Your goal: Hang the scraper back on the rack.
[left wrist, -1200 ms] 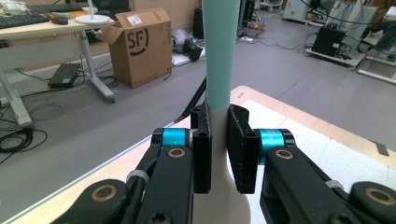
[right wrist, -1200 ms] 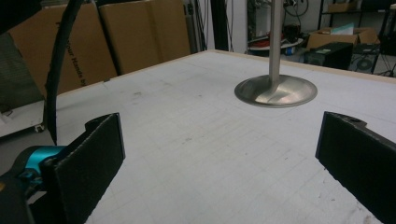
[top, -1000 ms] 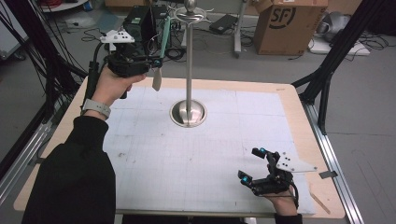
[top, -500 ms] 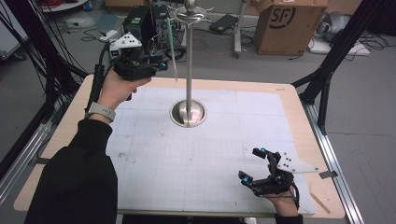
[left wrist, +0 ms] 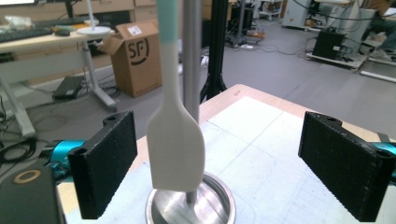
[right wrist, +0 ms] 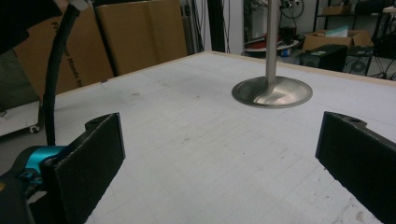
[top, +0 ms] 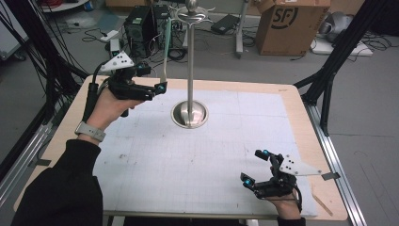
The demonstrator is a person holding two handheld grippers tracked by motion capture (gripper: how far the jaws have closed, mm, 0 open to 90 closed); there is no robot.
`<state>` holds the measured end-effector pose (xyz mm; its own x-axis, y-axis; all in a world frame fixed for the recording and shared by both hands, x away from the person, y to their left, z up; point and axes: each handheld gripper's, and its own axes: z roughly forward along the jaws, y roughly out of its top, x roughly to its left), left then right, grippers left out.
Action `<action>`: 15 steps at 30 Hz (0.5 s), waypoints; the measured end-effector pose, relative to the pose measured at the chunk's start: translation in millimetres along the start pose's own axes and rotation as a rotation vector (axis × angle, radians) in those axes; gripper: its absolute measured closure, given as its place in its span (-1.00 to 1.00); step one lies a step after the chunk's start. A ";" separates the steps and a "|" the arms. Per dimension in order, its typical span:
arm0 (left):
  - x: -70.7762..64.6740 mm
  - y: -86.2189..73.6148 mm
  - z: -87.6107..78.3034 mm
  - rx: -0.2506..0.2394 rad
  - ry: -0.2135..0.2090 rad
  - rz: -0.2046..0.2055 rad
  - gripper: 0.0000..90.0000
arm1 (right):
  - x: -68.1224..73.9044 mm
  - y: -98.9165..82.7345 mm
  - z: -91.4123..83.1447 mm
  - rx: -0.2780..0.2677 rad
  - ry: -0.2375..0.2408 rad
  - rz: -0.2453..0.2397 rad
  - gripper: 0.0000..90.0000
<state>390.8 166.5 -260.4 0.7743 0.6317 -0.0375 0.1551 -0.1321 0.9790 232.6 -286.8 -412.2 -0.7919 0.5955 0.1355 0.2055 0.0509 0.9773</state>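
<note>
Spatula (left wrist: pixel 175 135) hangs free between left gripper (left wrist: pixel 238 168) jaws just opened; right gripper (right wrist: pixel 233 172) spread

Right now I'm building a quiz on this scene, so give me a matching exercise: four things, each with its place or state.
1. white silicone spatula with teal handle
2. polished metal stand with round base
3. left gripper
4. right gripper

A. low over the mat's near right corner, jaws open
B. hanging from the stand's top
C. upright mid-table
D. jaws open, just been opening, either side of the blade

Pairs: 1-B, 2-C, 3-D, 4-A
</note>
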 end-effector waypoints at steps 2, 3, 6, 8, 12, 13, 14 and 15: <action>0.8 -4.9 -6.8 -0.027 -0.045 -0.038 -0.90 | -0.6 -0.2 0.3 -0.001 -0.004 0.001 -1.00; 1.1 -7.4 -10.3 -0.043 -0.055 -0.050 -0.93 | -1.0 -0.3 0.5 0.000 -0.004 0.000 -1.00; 0.2 -15.0 -20.4 -0.063 -0.051 -0.055 -0.96 | -1.2 -0.2 1.4 -0.001 -0.002 0.001 -1.00; -1.0 -21.0 -27.0 -0.071 -0.047 -0.065 -0.96 | -1.4 0.0 2.0 -0.001 -0.003 -0.002 -1.00; -4.8 -34.9 -39.6 -0.095 -0.046 -0.062 -0.96 | -1.3 0.2 2.9 0.003 0.000 0.000 -1.00; -6.0 -38.5 -42.5 -0.101 -0.047 -0.064 -0.96 | -1.3 0.3 3.0 0.003 -0.001 0.000 -1.00; -7.0 -42.0 -45.4 -0.104 -0.041 -0.060 -0.96 | -1.3 0.4 3.1 0.002 0.000 0.001 -1.00; -8.0 -45.3 -48.3 -0.100 -0.042 -0.052 -0.96 | -1.3 0.3 3.4 0.003 -0.001 0.002 -1.00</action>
<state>347.9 204.3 -294.8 0.7923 0.6027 -0.0946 0.1350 -0.0220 0.9906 235.6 -284.8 -412.6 -0.7906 0.5968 0.1372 0.2085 0.0518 0.9766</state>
